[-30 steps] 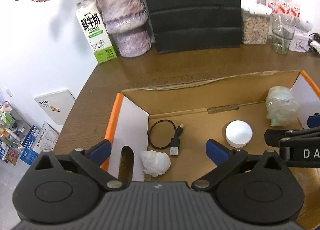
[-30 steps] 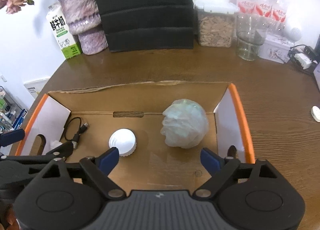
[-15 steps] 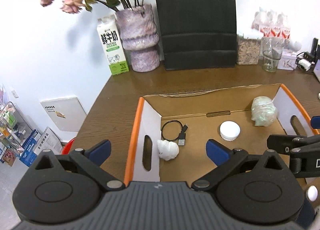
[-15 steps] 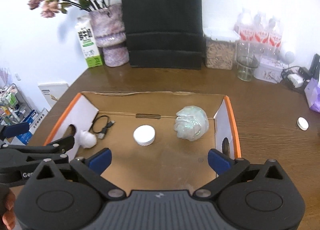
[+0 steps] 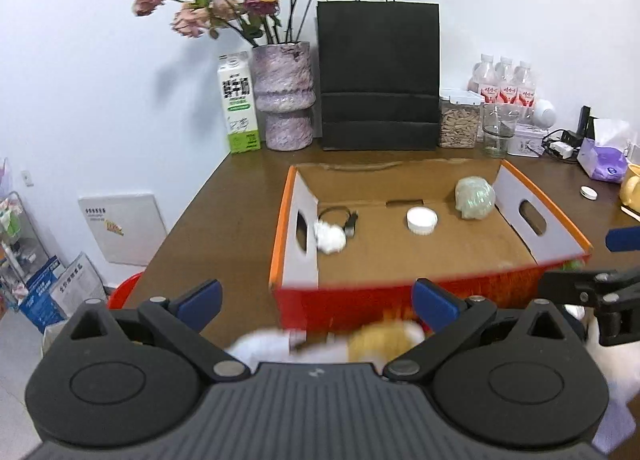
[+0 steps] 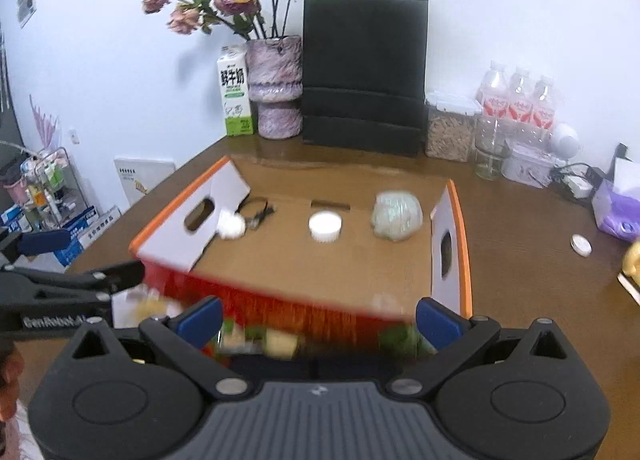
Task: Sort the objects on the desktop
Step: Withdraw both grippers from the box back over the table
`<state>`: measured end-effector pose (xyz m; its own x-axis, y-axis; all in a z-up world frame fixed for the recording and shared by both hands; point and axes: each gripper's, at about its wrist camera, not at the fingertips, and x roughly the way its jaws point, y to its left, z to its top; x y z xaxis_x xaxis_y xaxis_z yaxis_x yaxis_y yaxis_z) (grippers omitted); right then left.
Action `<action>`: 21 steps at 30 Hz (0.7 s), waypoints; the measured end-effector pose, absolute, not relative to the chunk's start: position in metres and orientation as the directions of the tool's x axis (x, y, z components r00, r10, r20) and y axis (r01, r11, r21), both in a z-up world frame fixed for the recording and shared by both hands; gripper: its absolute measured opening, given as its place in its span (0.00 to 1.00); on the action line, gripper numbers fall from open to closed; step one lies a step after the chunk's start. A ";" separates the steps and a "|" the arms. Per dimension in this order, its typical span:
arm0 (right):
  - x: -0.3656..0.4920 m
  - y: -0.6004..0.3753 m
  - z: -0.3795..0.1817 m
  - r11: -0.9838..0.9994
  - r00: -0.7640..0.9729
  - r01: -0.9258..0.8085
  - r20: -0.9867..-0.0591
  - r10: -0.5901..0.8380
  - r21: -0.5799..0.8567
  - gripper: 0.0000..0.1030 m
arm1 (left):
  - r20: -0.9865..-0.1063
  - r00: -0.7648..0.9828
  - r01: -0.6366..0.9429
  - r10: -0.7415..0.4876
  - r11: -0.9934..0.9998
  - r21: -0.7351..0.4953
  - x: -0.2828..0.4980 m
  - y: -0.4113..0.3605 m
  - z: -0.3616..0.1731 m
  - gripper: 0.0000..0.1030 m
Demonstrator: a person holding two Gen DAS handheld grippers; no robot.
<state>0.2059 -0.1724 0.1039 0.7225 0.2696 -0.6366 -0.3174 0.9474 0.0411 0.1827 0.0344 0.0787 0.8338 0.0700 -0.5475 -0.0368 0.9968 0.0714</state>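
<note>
An open cardboard box (image 5: 282, 227) (image 6: 460, 227) with orange rims stands on the brown table. Inside lie a black cable (image 5: 340, 215) (image 6: 258, 211), a white paper wad (image 5: 330, 238) (image 6: 231, 225), a white round lid (image 5: 421, 219) (image 6: 325, 225) and a pale green plastic wad (image 5: 474, 197) (image 6: 396, 215). My left gripper (image 5: 316, 302) (image 6: 90, 256) is open and empty, held short of the box's red front wall. My right gripper (image 6: 319, 322) (image 5: 588, 262) is wide open and empty beside it. Blurred white and yellow items (image 5: 384, 336) lie in front of the box.
Along the back wall stand a milk carton (image 5: 239, 103), a vase of roses (image 5: 285, 99), a black paper bag (image 5: 378, 75), a jar (image 5: 459, 119), a glass (image 5: 498, 131) and water bottles (image 5: 506, 85). A small white cap (image 6: 581, 244) and purple tissue pack (image 6: 618, 215) sit right.
Both grippers have drawn back from inside the box toward its front and risen a little, so the whole box now shows. The right jaws have spread slightly wider. The box contents stayed put.
</note>
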 end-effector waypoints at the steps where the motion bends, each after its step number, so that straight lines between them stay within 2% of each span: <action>1: 0.196 -0.175 0.099 0.946 0.722 -0.321 -0.636 0.273 0.042 1.00 | -0.537 0.841 -0.034 0.065 0.997 0.067 0.172 0.035 0.074 1.00; 6: 0.146 -0.184 0.073 0.946 0.731 -0.322 -0.626 0.271 0.033 1.00 | -0.489 0.868 -0.056 0.087 0.995 0.078 0.121 0.033 0.042 1.00; 12: 0.097 -0.193 0.049 0.953 0.759 -0.301 -0.595 0.263 0.037 1.00 | -0.481 0.874 -0.059 0.076 0.997 0.050 0.074 0.026 0.008 1.00; 16: 0.077 -0.190 0.038 0.959 0.780 -0.281 -0.573 0.252 0.039 1.00 | -0.426 0.900 -0.055 0.088 0.995 0.089 0.052 0.018 0.000 1.00; 21: 0.059 -0.186 0.027 0.961 0.792 -0.265 -0.552 0.262 0.076 1.00 | -0.398 0.914 -0.038 0.075 0.994 0.100 0.043 0.010 -0.001 1.00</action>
